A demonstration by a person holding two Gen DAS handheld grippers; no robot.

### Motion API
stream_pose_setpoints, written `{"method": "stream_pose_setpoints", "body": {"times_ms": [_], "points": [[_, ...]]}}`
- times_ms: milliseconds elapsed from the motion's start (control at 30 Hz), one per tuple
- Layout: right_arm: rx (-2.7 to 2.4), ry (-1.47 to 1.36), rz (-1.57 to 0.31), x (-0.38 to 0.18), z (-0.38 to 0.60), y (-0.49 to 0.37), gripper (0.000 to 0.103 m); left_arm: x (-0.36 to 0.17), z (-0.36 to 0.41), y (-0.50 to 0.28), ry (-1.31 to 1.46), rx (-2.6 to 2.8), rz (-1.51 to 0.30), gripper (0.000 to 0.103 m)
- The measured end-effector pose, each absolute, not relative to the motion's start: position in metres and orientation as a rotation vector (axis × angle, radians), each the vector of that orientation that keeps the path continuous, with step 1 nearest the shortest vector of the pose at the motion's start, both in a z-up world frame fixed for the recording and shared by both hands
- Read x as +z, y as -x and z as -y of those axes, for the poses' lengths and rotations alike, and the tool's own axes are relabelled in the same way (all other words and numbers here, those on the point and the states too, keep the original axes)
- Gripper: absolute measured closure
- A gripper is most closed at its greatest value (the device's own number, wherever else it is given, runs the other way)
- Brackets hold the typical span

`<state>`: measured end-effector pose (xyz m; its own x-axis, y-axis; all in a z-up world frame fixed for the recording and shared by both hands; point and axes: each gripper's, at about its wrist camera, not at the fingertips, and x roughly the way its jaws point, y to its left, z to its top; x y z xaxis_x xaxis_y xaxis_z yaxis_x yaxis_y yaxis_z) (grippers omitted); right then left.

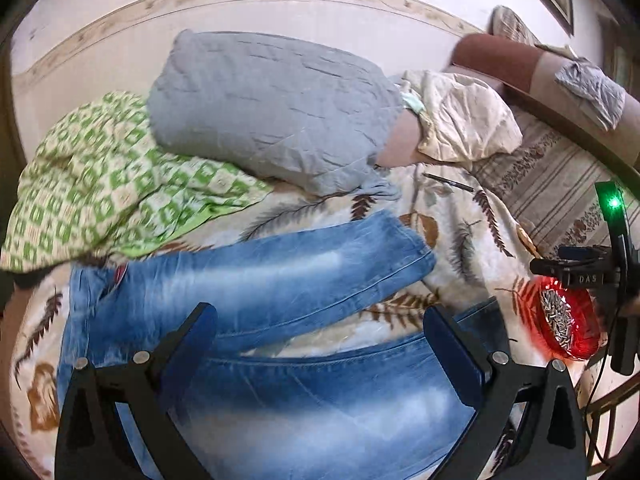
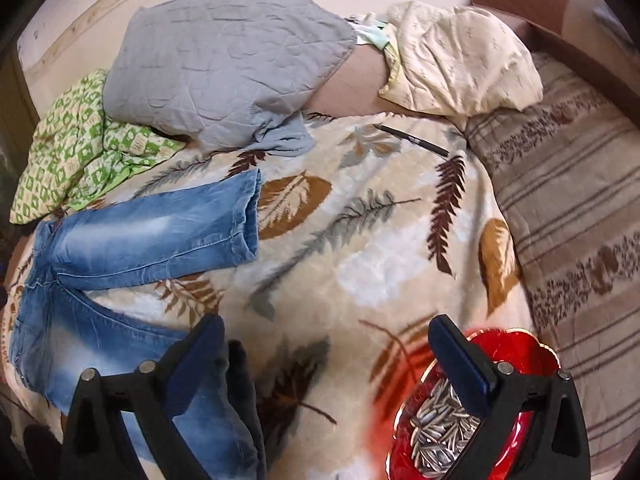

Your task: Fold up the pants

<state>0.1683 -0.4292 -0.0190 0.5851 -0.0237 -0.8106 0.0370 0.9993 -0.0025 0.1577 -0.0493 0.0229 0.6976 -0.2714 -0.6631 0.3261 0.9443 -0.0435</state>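
Observation:
Faded blue jeans [image 1: 248, 280] lie spread on a leaf-print blanket [image 1: 460, 240], legs apart in a V. In the left wrist view my left gripper [image 1: 320, 320] is open, hovering over the near leg [image 1: 328, 404]; the far leg's cuff [image 1: 408, 248] points right. In the right wrist view the jeans [image 2: 132, 240] lie at the left. My right gripper [image 2: 326, 332] is open above the blanket [image 2: 340, 220], its left finger [image 2: 200, 356] over the near leg's cuff [image 2: 216, 420]. The right gripper also shows at the right edge of the left wrist view [image 1: 588, 272].
A red dish of sunflower seeds [image 2: 472, 408] sits under my right finger, also in the left view [image 1: 568, 328]. A grey pillow [image 2: 224, 68], green patterned cloth [image 2: 84, 140], cream pillow [image 2: 460, 60], pen [image 2: 412, 140] and striped cushion [image 2: 572, 200] lie behind.

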Motion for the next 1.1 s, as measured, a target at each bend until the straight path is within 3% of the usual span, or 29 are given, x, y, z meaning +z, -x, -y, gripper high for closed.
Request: {"method": "stream_pose_setpoints", "body": {"times_ms": [533,900,1100], "points": [[0.093,-0.056,-0.963,-0.006,0.395,-0.198,0.000,0.023,0.060,-0.198,-0.208,-0.402,-0.810,0.001],[0.248,-0.154,-0.988,-0.008,0.369,-0.318,0.000,-0.008,0.069,-0.290,-0.397,-0.513,-0.892,0.001],[0.312,-0.127,-1.151,-0.051,0.350,-0.394,0.001,-0.041,0.077,-0.338,-0.477,-0.550,-0.918,0.001]]}}
